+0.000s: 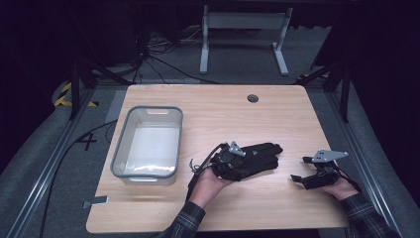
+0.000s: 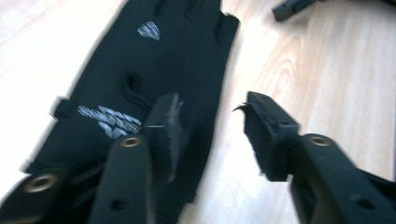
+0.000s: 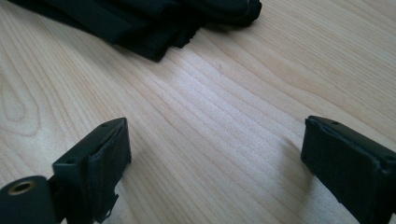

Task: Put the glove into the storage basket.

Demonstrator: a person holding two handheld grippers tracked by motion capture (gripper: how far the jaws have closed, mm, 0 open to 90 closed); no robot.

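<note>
Pale wood-grain counter [image 1: 277,208] fills the middle of a dark room, with grey carpet and a white desk frame beyond its far edge. On it, a little toward 5 o'clock from the centre, lies the black fabric glove [image 1: 257,157], flat, with its fingers pointing toward 3 o'clock. In the left gripper view the glove [image 2: 140,79] carries small silver-grey printed marks: a shield-like emblem near the knuckles and a striped patch near the cuff; no lettering can be read.

The left gripper [image 1: 229,161] sits at the glove's cuff end, at 9 o'clock of it. Its jaws stand spread, one over the cloth and the other over bare wood beside the glove's edge, nothing pinched between them. I judge this to be the reach for a grasp: the next move calls for lowering onto the edge and closing on the cloth.

The right gripper [image 1: 308,173] rests at 3 o'clock of the glove, near but apart, jaws wide and empty over bare wood.

A clear plastic bin with a grey rim [image 1: 121,144] stands well apart at 9 o'clock, a likely destination.
</note>
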